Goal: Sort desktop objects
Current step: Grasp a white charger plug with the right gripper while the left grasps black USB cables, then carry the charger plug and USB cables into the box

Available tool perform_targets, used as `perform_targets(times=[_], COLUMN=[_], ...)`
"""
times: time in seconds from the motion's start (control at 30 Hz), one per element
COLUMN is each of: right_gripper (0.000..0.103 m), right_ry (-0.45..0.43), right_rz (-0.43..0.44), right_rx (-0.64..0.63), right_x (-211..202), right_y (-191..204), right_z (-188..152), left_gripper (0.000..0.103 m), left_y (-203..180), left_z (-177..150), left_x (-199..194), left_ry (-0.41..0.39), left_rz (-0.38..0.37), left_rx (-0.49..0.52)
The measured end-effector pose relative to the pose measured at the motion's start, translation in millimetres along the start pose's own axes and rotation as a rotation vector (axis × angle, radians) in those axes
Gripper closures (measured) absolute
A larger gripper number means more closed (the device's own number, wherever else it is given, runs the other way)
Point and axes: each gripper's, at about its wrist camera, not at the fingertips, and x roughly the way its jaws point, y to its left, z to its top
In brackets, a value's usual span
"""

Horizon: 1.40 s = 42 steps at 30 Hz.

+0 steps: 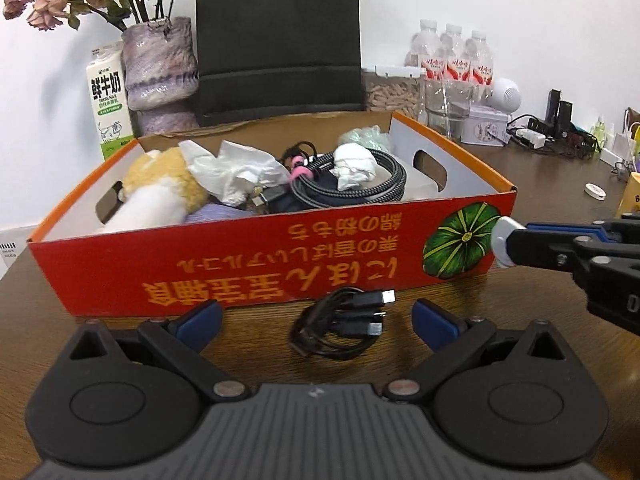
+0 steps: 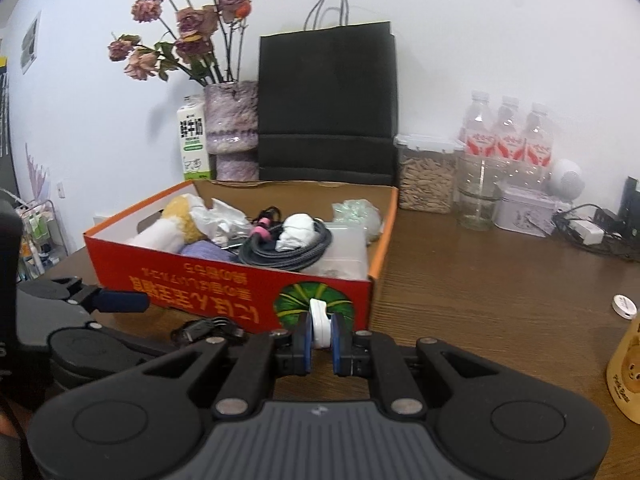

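A red cardboard box (image 1: pixel 248 264) (image 2: pixel 224 280) sits on the wooden desk, holding a plush toy (image 1: pixel 160 192), crumpled tissues (image 1: pixel 240 172), a coiled grey cable (image 1: pixel 360 188) and other items. A coiled black USB cable (image 1: pixel 344 324) lies on the desk in front of the box, between the spread fingers of my left gripper (image 1: pixel 316 320), which is open. My right gripper (image 2: pixel 322 340) is shut on a small white object (image 2: pixel 320 322) (image 1: pixel 502 240), held just in front of the box's right front corner.
Behind the box stand a black paper bag (image 2: pixel 328 108), a vase of dried roses (image 2: pixel 232 128), a milk carton (image 1: pixel 108 100), a jar (image 2: pixel 426 176), a glass (image 2: pixel 478 196), water bottles (image 2: pixel 508 132) and a tin (image 2: pixel 524 208). A white round disc (image 2: pixel 625 306) and a yellow cup (image 2: pixel 626 376) are at the right.
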Motion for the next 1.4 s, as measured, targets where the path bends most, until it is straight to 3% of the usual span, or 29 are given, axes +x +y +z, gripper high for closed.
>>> perform_targets(times=[0.2, 0.37, 0.4, 0.43, 0.83, 1.4], right_gripper=[0.094, 0.094, 0.094, 0.094, 0.094, 0.094], right_ry=[-0.001, -0.001, -0.002, -0.003, 0.007, -0.07], right_rz=[0.001, 0.003, 0.002, 0.002, -0.003, 0.0], right_rx=[0.008, 0.003, 0.002, 0.002, 0.003, 0.026], right_x=[-4, -4, -5, -5, -2, -16], right_y=[-7, -2, -1, -1, 2, 31], right_z=[-1, -2, -2, -2, -3, 9], left_gripper=[0.003, 0.035, 0.048, 0.051, 0.053, 0.053], left_y=[-8, -6, -6, -7, -1, 23], left_z=[2, 0, 0, 0, -1, 6], left_x=[7, 8, 7, 5, -3, -45], left_ry=[0.028, 0.048, 0.041, 0.038, 0.025, -0.092], left_rz=[0.013, -0.006, -0.013, -0.014, -0.044, -0.048], left_rx=[-0.008, -0.045, -0.044, -0.043, -0.061, -0.109])
